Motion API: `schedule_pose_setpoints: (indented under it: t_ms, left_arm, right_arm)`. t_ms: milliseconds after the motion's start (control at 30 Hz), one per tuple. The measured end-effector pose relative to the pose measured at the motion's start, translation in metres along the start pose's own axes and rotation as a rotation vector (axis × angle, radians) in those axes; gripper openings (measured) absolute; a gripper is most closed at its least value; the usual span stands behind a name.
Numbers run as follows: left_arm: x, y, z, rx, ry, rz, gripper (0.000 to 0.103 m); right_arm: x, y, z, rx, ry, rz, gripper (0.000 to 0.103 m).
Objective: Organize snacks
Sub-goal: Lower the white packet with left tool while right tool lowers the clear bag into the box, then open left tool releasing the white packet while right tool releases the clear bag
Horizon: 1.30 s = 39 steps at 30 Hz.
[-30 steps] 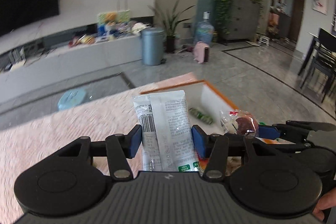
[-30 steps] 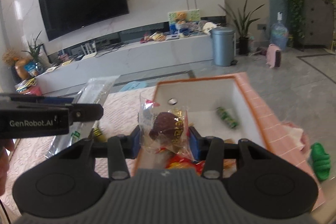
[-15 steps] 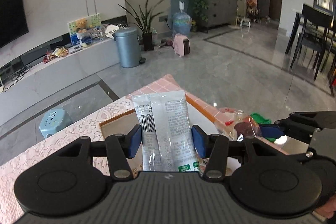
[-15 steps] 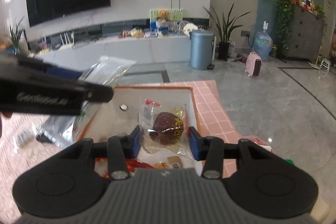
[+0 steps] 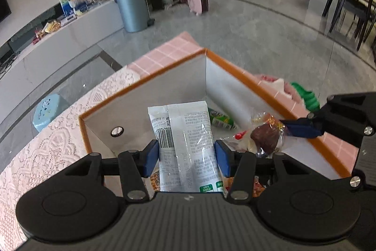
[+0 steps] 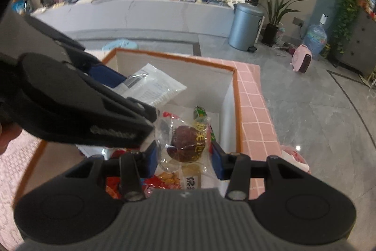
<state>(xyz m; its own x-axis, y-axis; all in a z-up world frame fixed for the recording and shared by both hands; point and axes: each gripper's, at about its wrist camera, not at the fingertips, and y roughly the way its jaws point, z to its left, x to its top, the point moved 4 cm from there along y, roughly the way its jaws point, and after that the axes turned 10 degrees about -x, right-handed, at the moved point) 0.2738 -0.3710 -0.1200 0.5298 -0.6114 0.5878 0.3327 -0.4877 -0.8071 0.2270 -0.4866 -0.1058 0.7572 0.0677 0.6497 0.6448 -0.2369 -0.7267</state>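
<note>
Living room backdrop: grey tiled floor point(image 5: 270, 22), blue-grey trash bin point(image 5: 132, 7), pink lace-covered table point(image 5: 47, 133) carrying an orange-rimmed white box point(image 5: 178, 77). Left gripper point(image 5: 186, 154) is hovering over the box, jaws pinching a white-and-clear snack packet point(image 5: 185, 138) between the blue pads, packet sticking forward over the box interior. Right gripper point(image 6: 183, 157) is also sitting above the box, jaws pinching a clear-wrapped brown snack point(image 6: 185, 145) with yellow print. Both held snacks are hanging above the box opening, just beside each other; from the left wrist view the brown snack point(image 5: 265, 138) is showing to the right of the packet. Green wrapped candy point(image 5: 219, 119) is lying on the box floor near the far corner. Red and orange snack bags point(image 6: 164, 182) are lying in the box under the right gripper.
</note>
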Motion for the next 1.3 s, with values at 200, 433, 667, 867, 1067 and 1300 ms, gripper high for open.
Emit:
schedule_pose_setpoints:
  t_ms: [200, 433, 667, 867, 1067, 1300]
  left_arm:
    - [-0.006, 0.017, 0.005, -0.009, -0.014, 0.048, 0.058]
    - [-0.009, 0.025, 0.008, 0.009, -0.006, 0.097, 0.059]
    - [-0.008, 0.021, 0.005, 0.034, 0.022, 0.088, 0.061]
    - [-0.004, 0.001, 0.006, 0.037, 0.029, 0.045, 0.067]
    - [-0.006, -0.026, 0.01, 0.043, -0.003, -0.009, 0.067]
    - [-0.012, -0.066, 0.02, 0.064, -0.047, -0.07, 0.067]
  right_arm:
    - [0.006, 0.026, 0.003, 0.0, -0.038, 0.05, 0.044]
    - [0.007, 0.045, 0.01, 0.019, -0.074, 0.11, 0.045]
    - [0.008, 0.051, 0.016, 0.021, -0.089, 0.137, 0.045]
    - [0.007, 0.045, 0.017, 0.011, -0.092, 0.136, 0.046]
    - [0.012, 0.037, 0.017, 0.003, -0.055, 0.131, 0.061]
    - [0.02, 0.016, 0.02, 0.02, 0.003, 0.11, 0.072]
